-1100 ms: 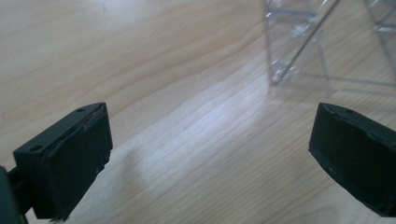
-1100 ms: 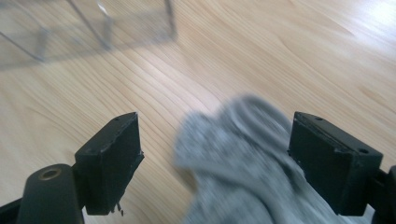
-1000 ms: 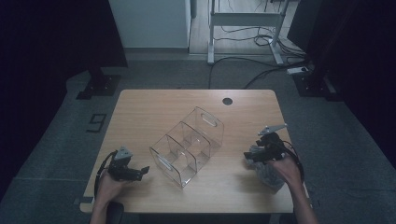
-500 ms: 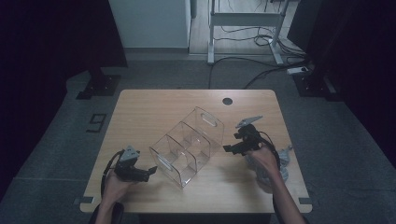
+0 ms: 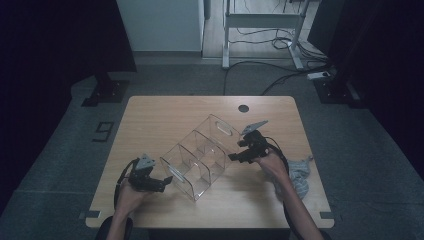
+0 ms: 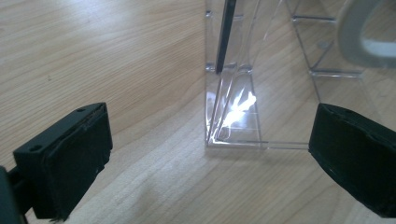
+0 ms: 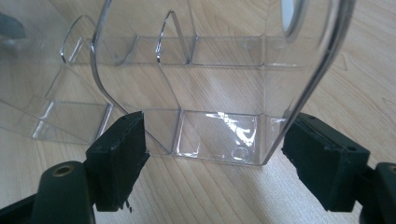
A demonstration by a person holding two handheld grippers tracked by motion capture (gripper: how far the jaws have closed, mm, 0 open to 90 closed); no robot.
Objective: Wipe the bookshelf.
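A clear plastic organizer (image 5: 200,157) with several compartments lies slantwise on the wooden table (image 5: 150,120), one end toward each hand. The right gripper (image 5: 239,156) sits at the organizer's far-right end, and in the right gripper view its two black jaws stand wide on either side of that end: the curved transparent wall (image 7: 299,93) of the organizer (image 7: 210,93) comes down just inside the right-hand jaw, seemingly touching its inner corner, while the left-hand jaw stands just beside the box's lower edge. These jaws have just been closing a little, with the organizer's end between them (the pads do not yet press on it from both sides, so it is straddled, not gripped). The dividers of the compartments run away from the jaws toward the top of that view. The left gripper (image 5: 161,184) lies at the near-left end of the organizer, held low over the table. In the left gripper view its jaws are spread wide and hold nothing; a corner of the organizer (image 6: 233,116) stands ahead of them, nearer the right-hand jaw than the left-hand one, with bare wood (image 6: 93,56) between the pads. A crumpled grey cloth (image 5: 299,175) lies behind the right hand, near the table's edge.
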